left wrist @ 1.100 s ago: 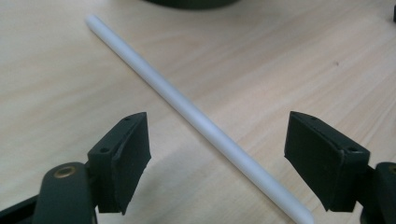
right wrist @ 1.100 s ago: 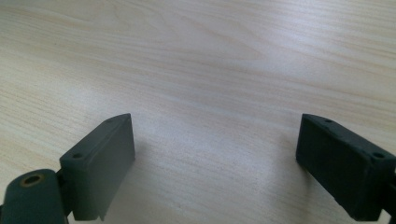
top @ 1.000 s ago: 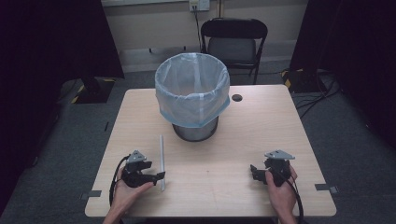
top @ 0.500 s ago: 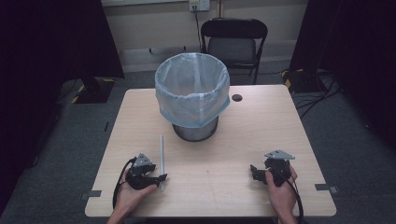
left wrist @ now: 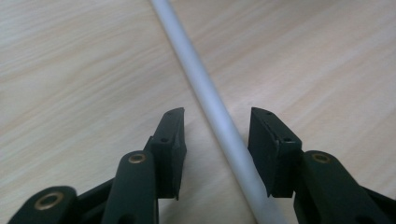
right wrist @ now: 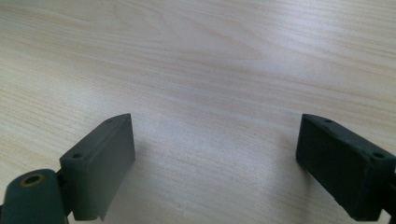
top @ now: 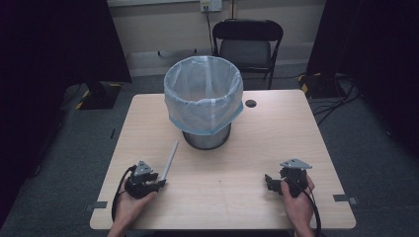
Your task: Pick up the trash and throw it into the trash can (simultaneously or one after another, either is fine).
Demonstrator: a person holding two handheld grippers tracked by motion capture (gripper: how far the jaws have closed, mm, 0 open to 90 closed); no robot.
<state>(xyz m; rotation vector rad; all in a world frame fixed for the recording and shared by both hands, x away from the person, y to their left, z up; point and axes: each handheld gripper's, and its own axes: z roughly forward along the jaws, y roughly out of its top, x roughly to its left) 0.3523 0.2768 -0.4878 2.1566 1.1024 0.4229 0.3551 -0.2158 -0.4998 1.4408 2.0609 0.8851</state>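
Note:
A thin white rod (top: 169, 159) lies on the wooden table (top: 257, 143), slanting from the bin toward the left hand. My left gripper (top: 159, 181) sits low at the rod's near end. In the left gripper view the rod (left wrist: 210, 100) runs between the two black pads (left wrist: 170, 140), with a small gap on each side. The jaws have just been closing around it and do not press on it. My right gripper (top: 269, 181) rests at the table's front right. Its jaws stand wide open over bare wood (right wrist: 215, 140).
A metal bin (top: 203, 98) lined with a pale blue bag stands at the table's middle back. A small dark hole (top: 251, 103) marks the tabletop to the bin's right. A black chair (top: 249, 47) stands behind the table, and cables lie on the floor at right.
The left gripper has settled at the rod's near end and its jaws have narrowed around it. The rod and the right gripper have stayed where they were.

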